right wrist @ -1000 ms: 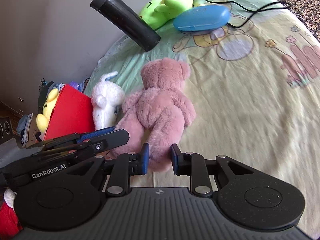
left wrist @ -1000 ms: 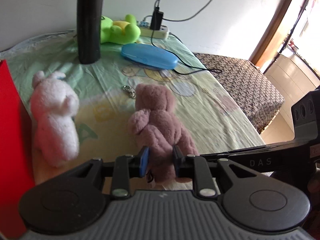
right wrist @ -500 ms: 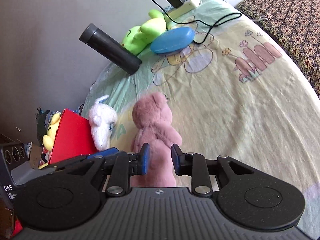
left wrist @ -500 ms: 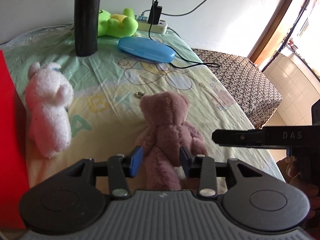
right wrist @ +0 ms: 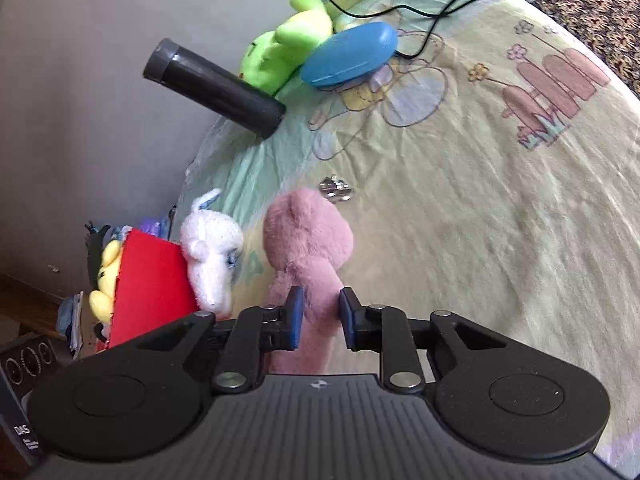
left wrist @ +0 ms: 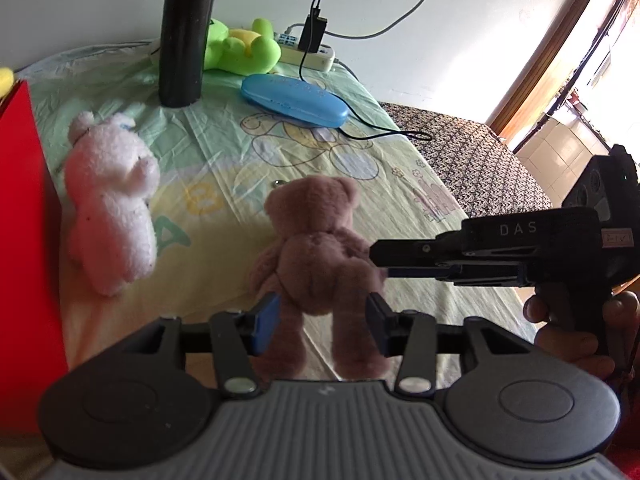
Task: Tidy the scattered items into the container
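Pink teddy bear (left wrist: 316,252) hangs upright, head up. The right gripper (right wrist: 319,316) pinches its body, while the left gripper (left wrist: 318,324) is spread around its legs, not squeezing. Red container (left wrist: 24,240) sits off to the left, beside the white bunny (left wrist: 108,204).

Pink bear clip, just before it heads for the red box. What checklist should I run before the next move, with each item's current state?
1. right gripper clamped on the pink bear: ok, both pads press one limb.
2. left gripper released: ok, jaws spread wide on either side of the bear's legs.
3. Bear lifted off the bedsheet: cannot tell.
4. red container located: ok, at the left edge of the left wrist view.
5. Path to it: not ok, the white plush lies between bear and container.
6. Room inside: cannot tell; a yellow toy shows at its top.
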`<state>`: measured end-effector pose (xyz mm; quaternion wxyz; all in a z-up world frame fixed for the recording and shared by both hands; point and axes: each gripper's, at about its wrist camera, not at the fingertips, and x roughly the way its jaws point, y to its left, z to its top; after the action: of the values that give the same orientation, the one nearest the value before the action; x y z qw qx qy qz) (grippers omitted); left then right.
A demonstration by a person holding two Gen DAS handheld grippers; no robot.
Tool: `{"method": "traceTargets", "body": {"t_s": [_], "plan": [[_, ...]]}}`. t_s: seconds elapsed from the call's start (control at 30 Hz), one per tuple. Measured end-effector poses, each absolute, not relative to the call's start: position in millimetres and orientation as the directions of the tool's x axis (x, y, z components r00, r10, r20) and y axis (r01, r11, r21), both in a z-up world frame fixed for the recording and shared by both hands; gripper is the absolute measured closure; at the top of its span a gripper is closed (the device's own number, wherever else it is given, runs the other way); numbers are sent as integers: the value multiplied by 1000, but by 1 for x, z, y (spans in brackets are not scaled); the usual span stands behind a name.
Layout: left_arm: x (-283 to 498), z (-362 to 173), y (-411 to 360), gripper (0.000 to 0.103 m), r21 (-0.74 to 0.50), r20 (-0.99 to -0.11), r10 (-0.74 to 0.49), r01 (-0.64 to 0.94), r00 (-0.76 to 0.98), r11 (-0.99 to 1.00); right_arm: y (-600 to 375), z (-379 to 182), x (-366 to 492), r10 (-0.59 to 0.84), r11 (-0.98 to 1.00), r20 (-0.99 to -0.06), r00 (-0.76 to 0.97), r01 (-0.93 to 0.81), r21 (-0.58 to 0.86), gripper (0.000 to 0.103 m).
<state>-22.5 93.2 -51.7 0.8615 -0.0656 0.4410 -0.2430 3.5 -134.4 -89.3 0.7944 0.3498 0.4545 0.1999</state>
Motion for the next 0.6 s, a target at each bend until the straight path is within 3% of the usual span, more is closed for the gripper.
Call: {"method": "traceTargets", "body": {"t_s": [0.17,0.23,0.37,0.53,0.6], "plan": [[-29,-46,92,47,-292,-724,-462,379,512,878,-116,-85,15,675,647,-552,489,-34,762,79],[-30,-43,95,41,-251,-722,-425,366,546,896,-107,-82,20,712,608,-512,480,-57,792,78],[-19,-44,109,42,-229,-725,-373,309,579,923,-85,-70,34,732,597,-473,490,-127,792,76],[4,-48,130,58,-220,-741,-301,207,600,953,-64,-64,53,758,577,-441,480,-180,796,74],[11,-50,136,71,-220,-749,-283,178,599,959,-56,-67,57,765,582,-454,458,-187,792,70]]}}
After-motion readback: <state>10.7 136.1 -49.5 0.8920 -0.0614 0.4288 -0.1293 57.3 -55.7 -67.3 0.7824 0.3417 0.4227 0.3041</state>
